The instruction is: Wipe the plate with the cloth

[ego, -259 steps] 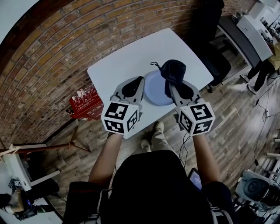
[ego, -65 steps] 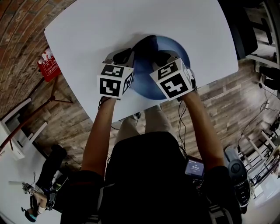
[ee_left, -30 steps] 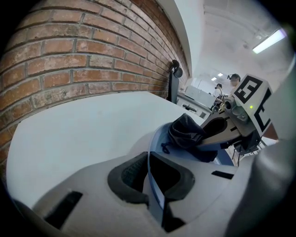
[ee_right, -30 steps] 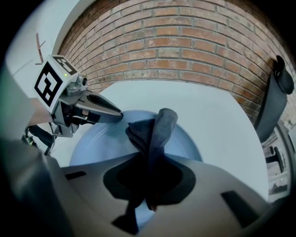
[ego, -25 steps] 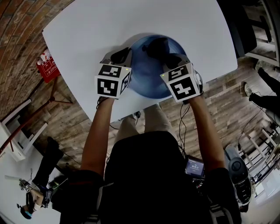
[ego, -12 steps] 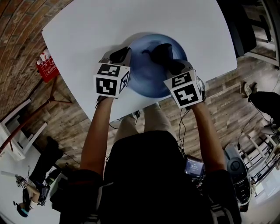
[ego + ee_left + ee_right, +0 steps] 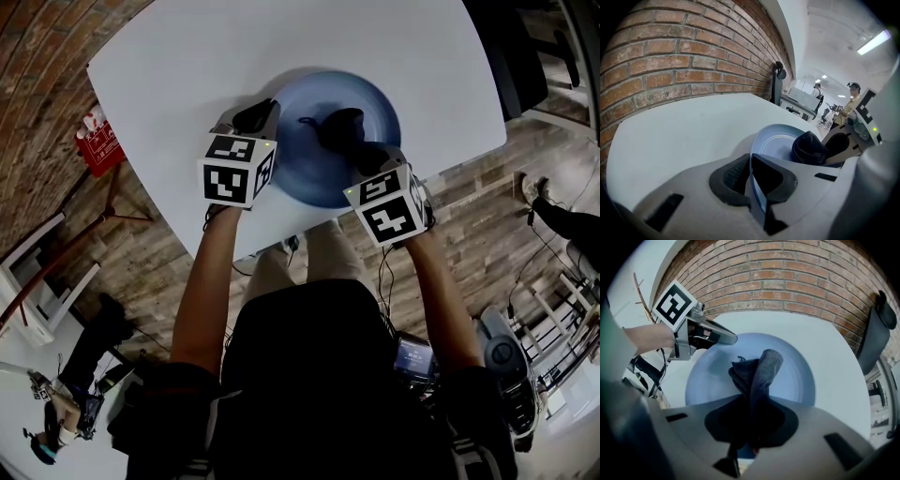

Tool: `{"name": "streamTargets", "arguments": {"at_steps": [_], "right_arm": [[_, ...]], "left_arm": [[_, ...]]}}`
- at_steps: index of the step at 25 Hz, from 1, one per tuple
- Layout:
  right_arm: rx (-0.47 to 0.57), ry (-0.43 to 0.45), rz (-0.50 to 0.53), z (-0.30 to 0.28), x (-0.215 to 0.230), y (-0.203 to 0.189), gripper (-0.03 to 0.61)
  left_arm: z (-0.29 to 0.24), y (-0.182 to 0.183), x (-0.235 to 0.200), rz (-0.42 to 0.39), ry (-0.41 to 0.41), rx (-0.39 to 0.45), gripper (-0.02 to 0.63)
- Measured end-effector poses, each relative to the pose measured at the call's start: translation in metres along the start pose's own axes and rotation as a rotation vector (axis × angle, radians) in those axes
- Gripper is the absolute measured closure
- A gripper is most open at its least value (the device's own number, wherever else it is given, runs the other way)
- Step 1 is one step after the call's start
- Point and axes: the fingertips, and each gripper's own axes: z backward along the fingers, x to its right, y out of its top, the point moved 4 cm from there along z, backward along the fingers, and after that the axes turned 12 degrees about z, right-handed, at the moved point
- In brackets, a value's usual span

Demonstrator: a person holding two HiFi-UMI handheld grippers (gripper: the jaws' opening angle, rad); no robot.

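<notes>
Two tight grips: left hand-held gripper point(image 7: 750, 174) on plate point(image 7: 777, 141) rim, right hand-held gripper point(image 7: 749, 427) on cloth point(image 7: 760, 373) atop plate.

A white table point(image 7: 187, 66) stands by a brick wall point(image 7: 670, 61). The floor point(image 7: 478, 206) is wood. A red box point(image 7: 98, 142) sits there.

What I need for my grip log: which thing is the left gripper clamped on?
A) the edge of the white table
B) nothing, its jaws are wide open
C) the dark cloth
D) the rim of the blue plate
D: in the left gripper view the rim of the blue plate runs between the jaws of the left gripper, which are closed on it. The dark cloth is held by the right gripper.
</notes>
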Motion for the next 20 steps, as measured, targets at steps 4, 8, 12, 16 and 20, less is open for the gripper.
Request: {"name": "streamTargets", "arguments": {"at_steps": [4, 8, 12, 16, 20], "right_arm": [[-0.008, 0.010, 0.015, 0.000, -0.006, -0.001, 0.515], [-0.017, 0.016, 0.041, 0.002, -0.009, 0.000, 0.515], [-0.021, 0.028, 0.046, 0.001, -0.011, 0.001, 0.515], [-0.033, 0.058, 0.053, 0.000, -0.017, 0.003, 0.515], [-0.037, 0.081, 0.069, -0.001, -0.025, 0.006, 0.515]], "left_arm": [[0.000, 0.000, 0.000, 0.006, 0.001, 0.000, 0.581], [-0.001, 0.000, 0.001, 0.009, -0.001, -0.001, 0.581], [-0.001, 0.001, 0.001, 0.009, -0.002, -0.001, 0.581], [0.000, 0.001, 0.001, 0.005, -0.004, -0.003, 0.581], [0.000, 0.000, 0.001, -0.002, -0.006, -0.005, 0.581]]}}
